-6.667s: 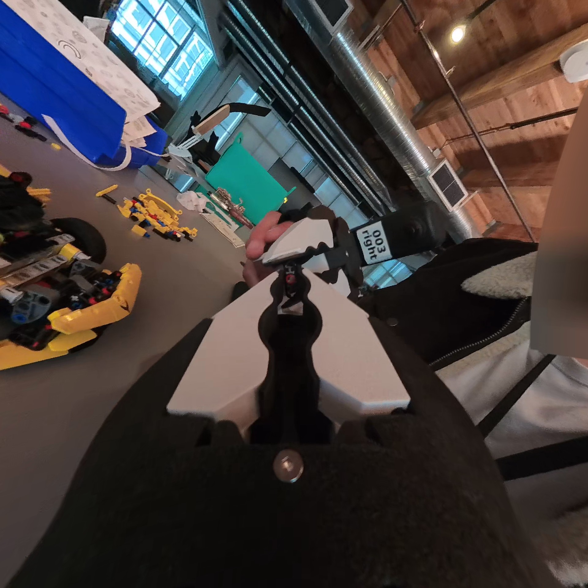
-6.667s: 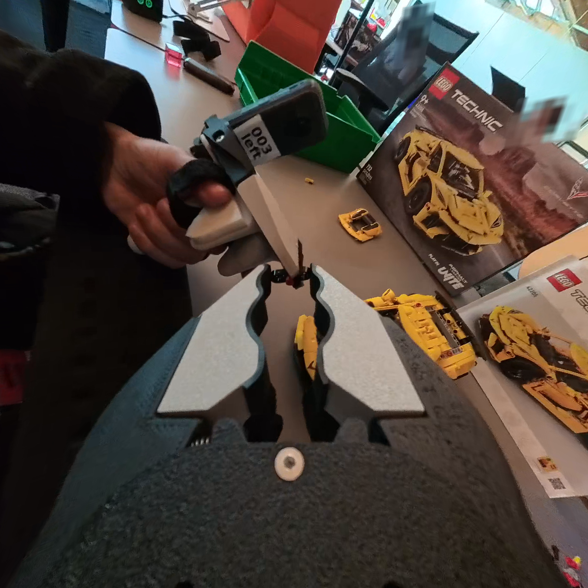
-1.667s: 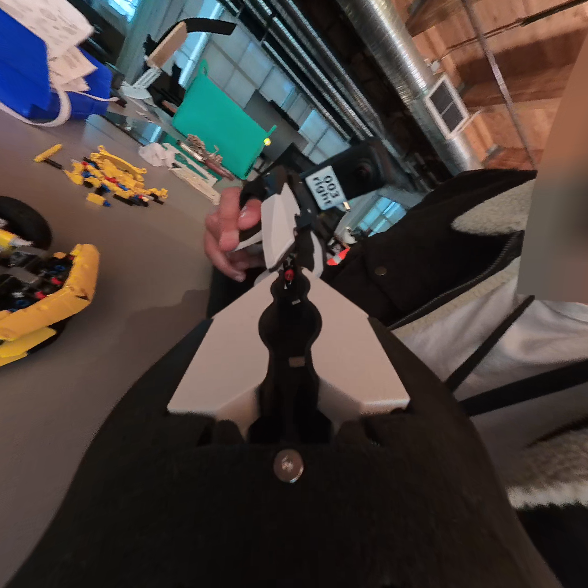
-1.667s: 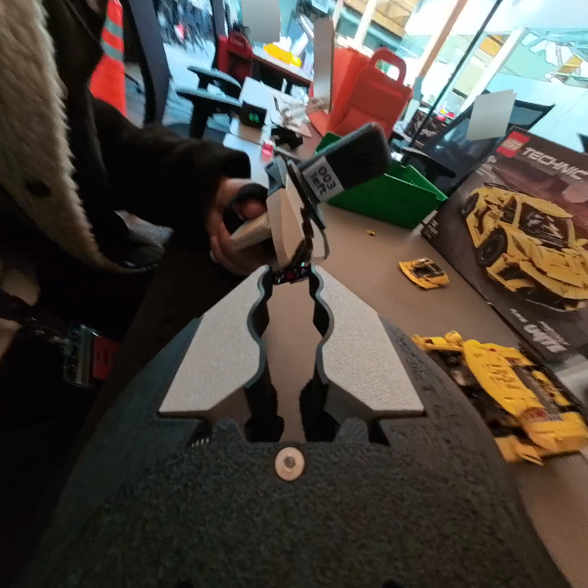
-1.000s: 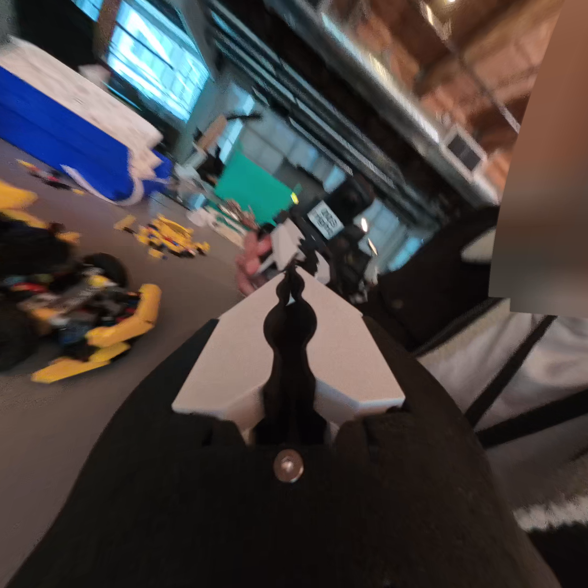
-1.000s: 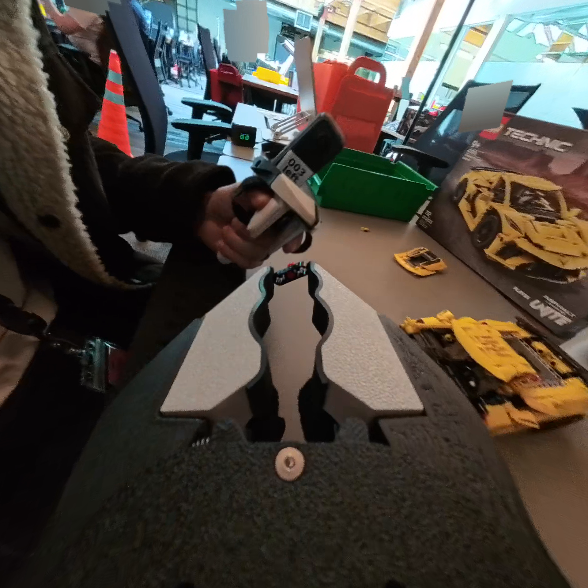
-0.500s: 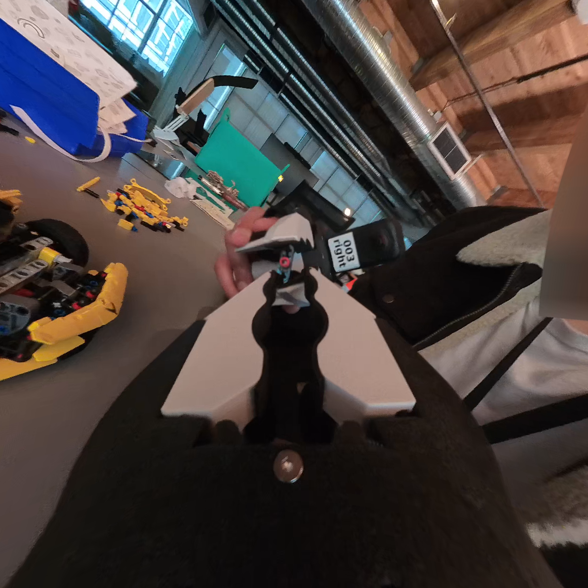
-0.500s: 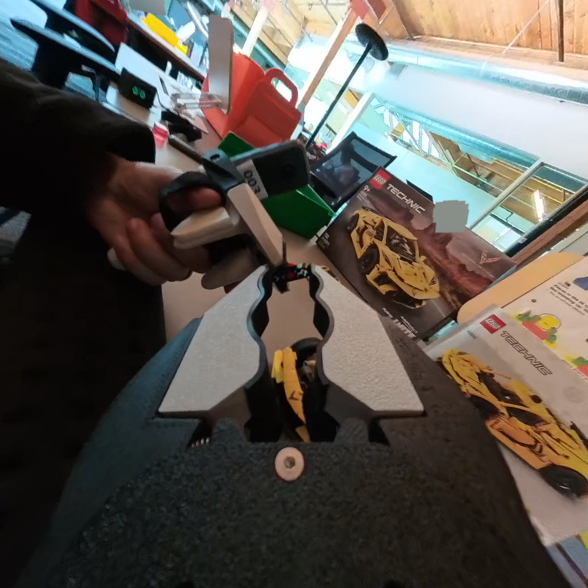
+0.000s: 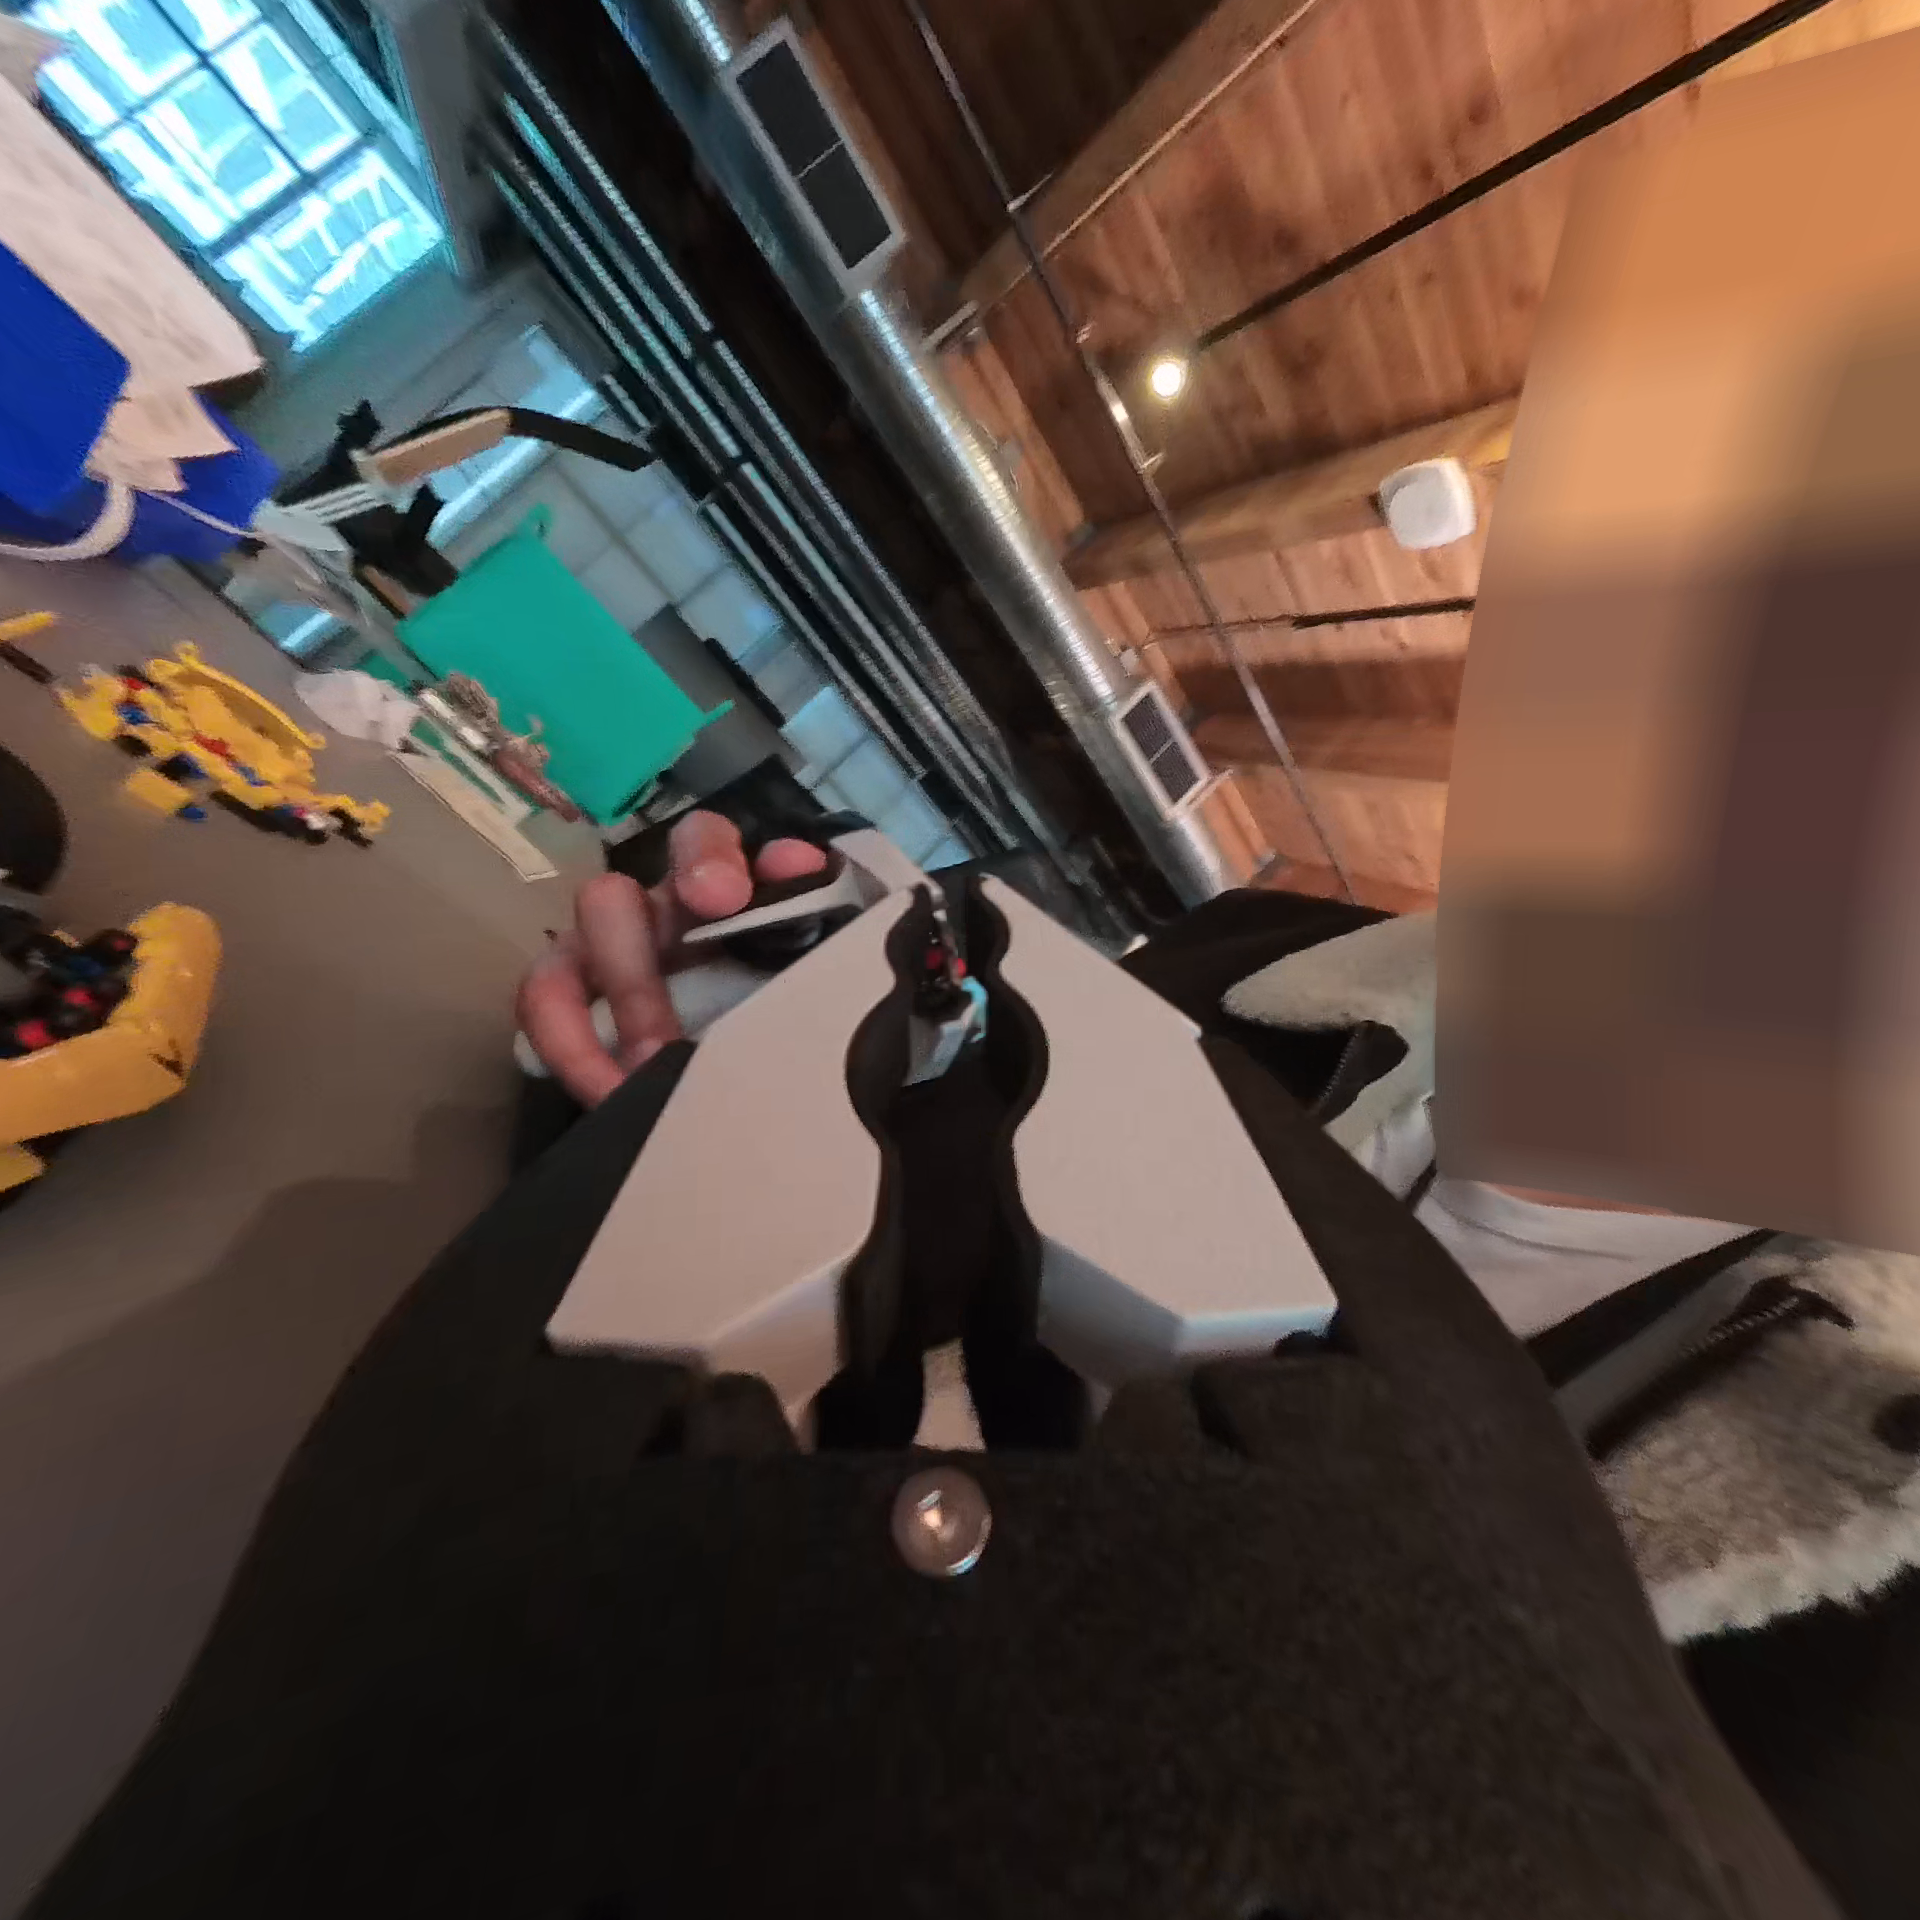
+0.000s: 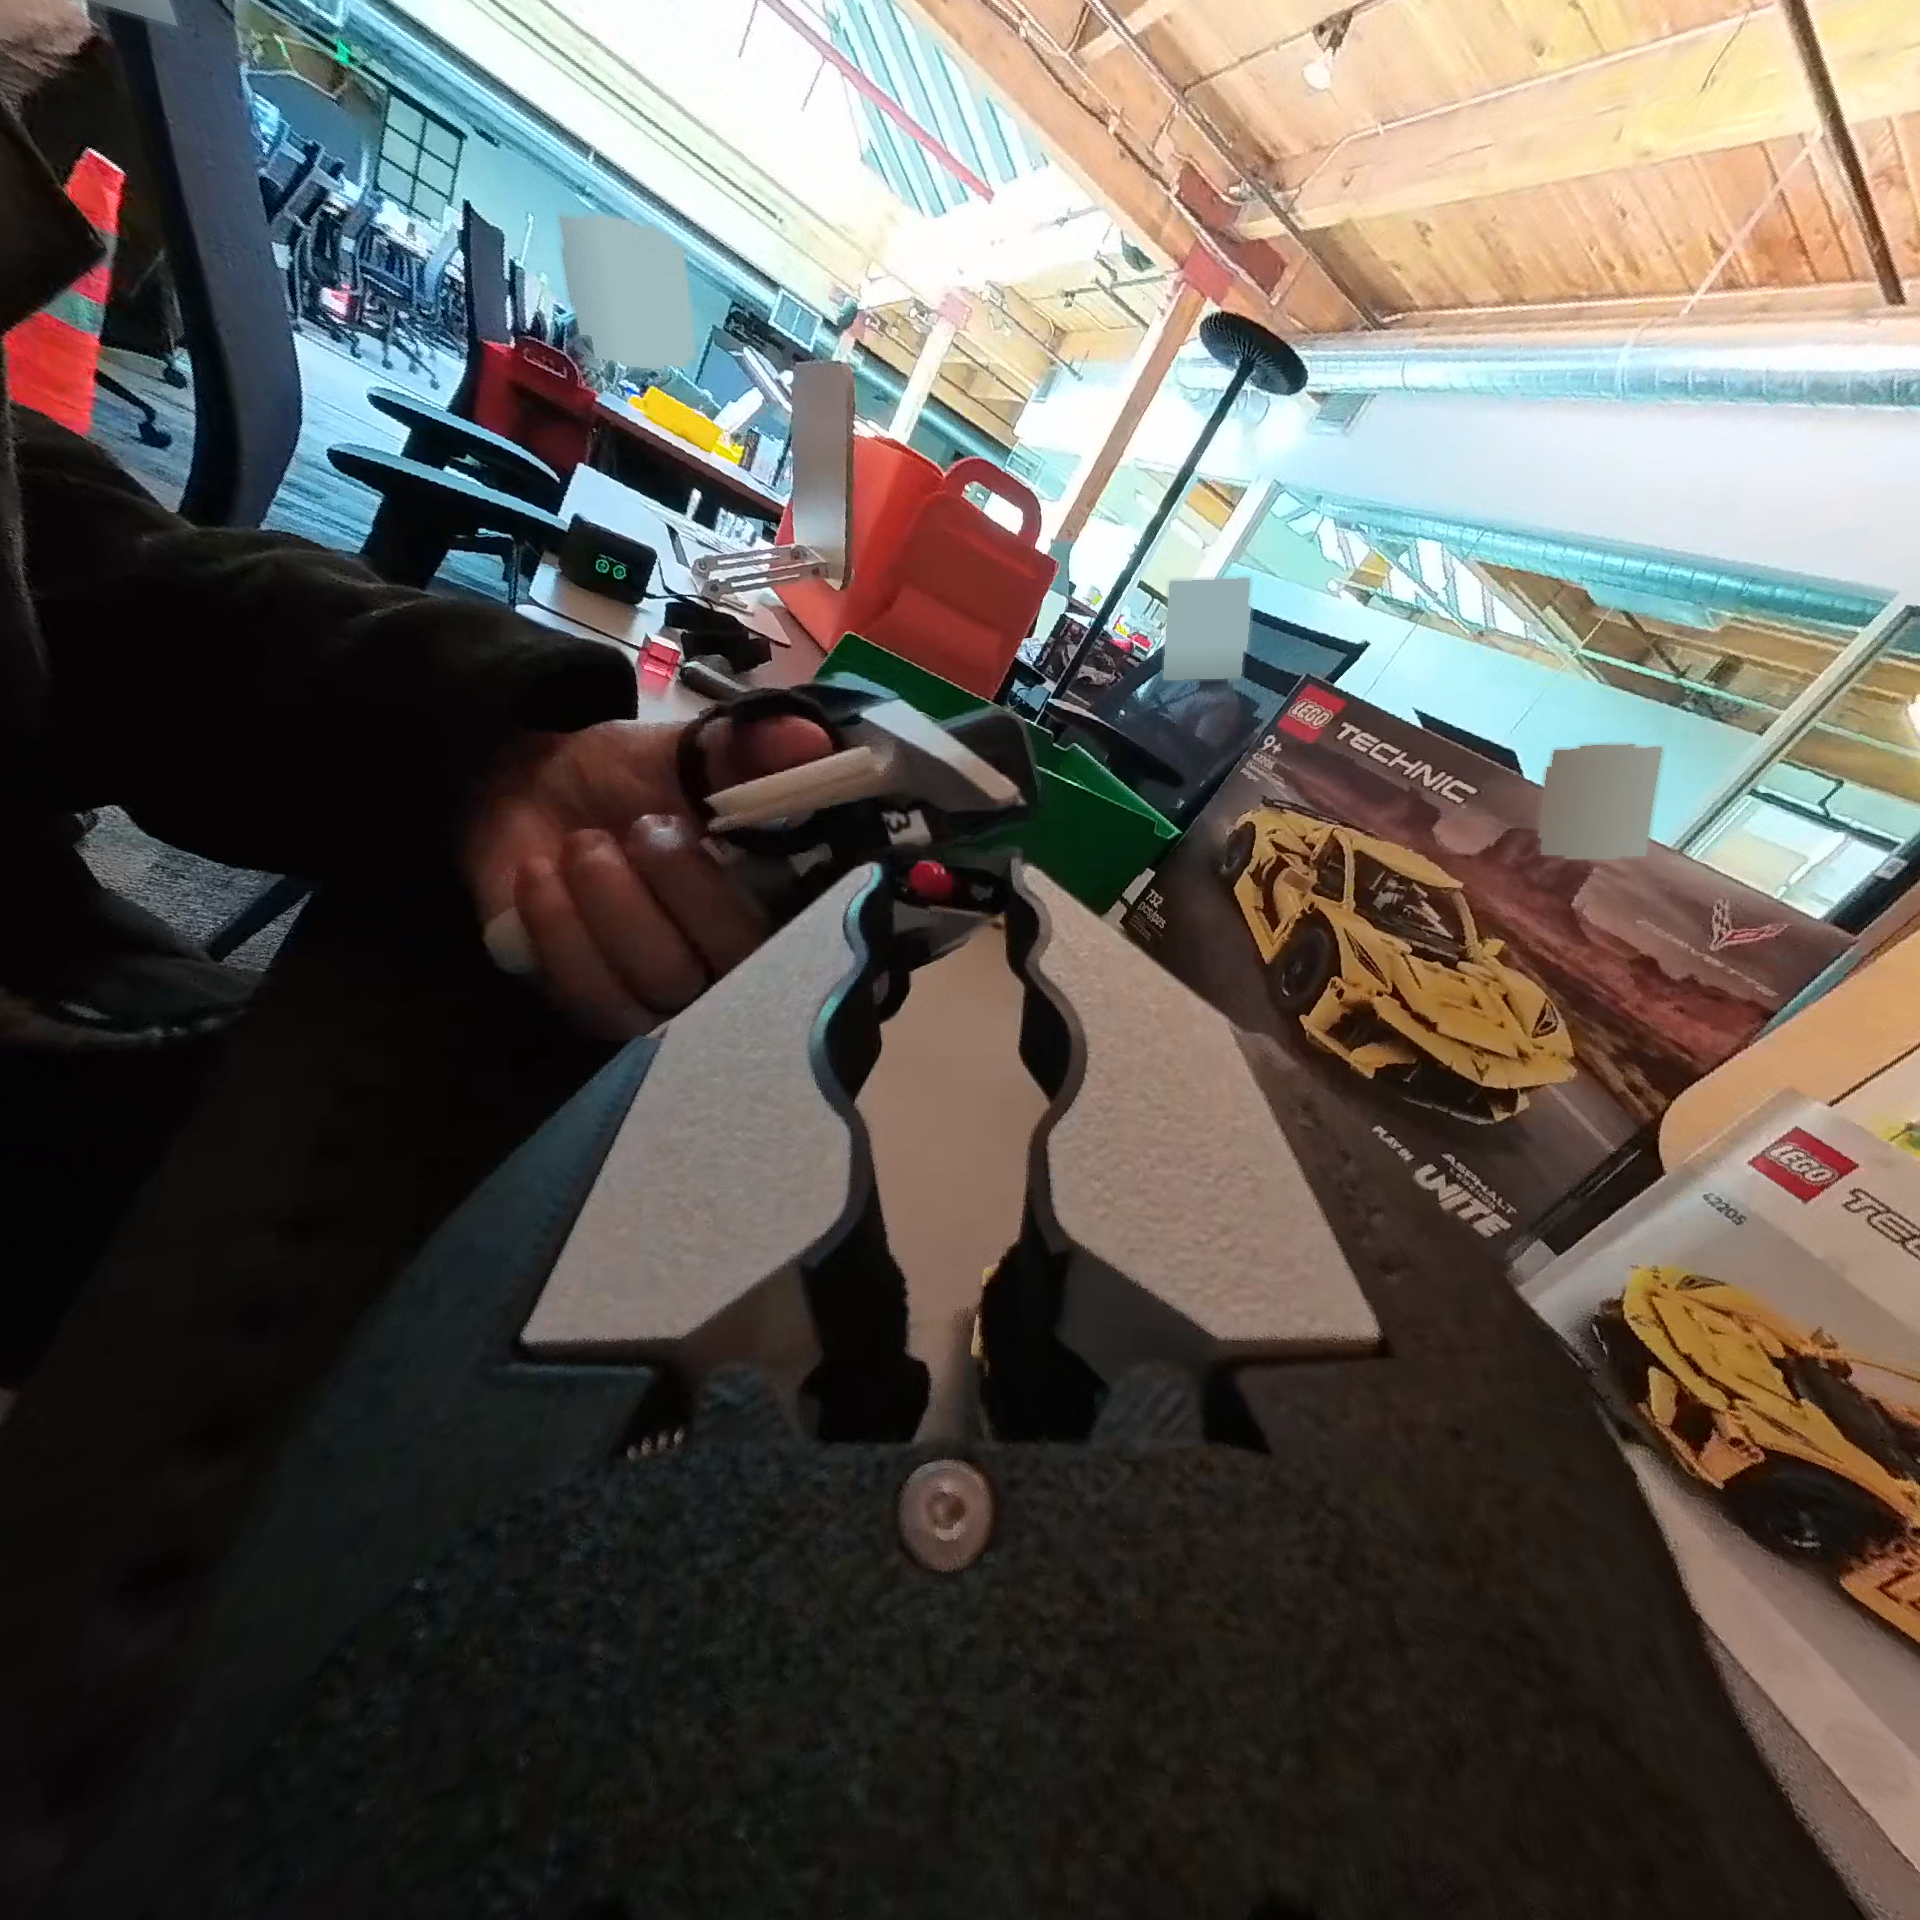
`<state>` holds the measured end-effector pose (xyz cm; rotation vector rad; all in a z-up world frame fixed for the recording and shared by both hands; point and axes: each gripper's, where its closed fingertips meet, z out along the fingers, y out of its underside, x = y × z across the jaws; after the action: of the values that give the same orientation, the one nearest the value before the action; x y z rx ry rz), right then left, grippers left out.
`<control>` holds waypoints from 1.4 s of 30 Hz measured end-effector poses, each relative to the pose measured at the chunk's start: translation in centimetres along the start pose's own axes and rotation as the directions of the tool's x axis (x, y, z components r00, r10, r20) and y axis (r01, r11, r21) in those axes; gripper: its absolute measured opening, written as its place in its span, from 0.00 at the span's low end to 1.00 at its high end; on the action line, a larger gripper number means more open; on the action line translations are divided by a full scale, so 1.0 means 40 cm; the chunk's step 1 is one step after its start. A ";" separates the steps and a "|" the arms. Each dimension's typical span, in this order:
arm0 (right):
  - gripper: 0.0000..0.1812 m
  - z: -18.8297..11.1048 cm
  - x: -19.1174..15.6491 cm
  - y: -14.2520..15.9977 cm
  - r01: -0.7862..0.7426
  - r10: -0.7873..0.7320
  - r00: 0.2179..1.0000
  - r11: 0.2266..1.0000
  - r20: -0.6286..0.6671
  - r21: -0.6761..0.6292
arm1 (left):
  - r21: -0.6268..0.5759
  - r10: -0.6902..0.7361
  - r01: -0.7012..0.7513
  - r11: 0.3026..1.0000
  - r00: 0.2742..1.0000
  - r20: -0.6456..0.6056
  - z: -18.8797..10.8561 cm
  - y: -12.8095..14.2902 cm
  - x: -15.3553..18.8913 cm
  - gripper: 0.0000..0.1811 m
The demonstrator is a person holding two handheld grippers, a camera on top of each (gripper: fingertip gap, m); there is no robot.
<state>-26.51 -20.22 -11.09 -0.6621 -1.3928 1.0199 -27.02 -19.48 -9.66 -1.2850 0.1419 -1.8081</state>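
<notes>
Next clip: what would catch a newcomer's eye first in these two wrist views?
Most striking is the small black-and-red brick piece, pinched at the tips of the right gripper in mid-air, with the left gripper meeting it tip to tip, its fingers nearly together around the same piece. Next comes the bright yellow: the car pictured on the dark box standing at the right of the table, and the loose yellow bricks lying at the far left.
</notes>
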 end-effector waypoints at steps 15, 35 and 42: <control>0.11 -0.003 -0.026 0.060 -0.043 0.054 0.996 0.988 0.066 -0.150 | -0.332 0.270 -0.210 0.919 0.952 0.145 0.006 0.102 -0.047 0.05; 0.10 -0.030 -0.019 0.059 -0.202 0.220 0.968 0.969 0.118 -0.143 | -0.385 0.519 -0.410 0.827 0.819 0.243 -0.004 0.085 -0.077 0.01; 0.07 -0.047 -0.023 0.065 -0.027 0.045 0.993 0.987 0.108 -0.156 | -0.283 0.163 -0.077 0.956 0.942 0.293 -0.035 0.066 -0.115 0.01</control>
<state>-25.06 -19.52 -14.02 -0.7563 -1.5739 0.9966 -26.27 -18.34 -14.96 -1.7017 0.2907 -1.4926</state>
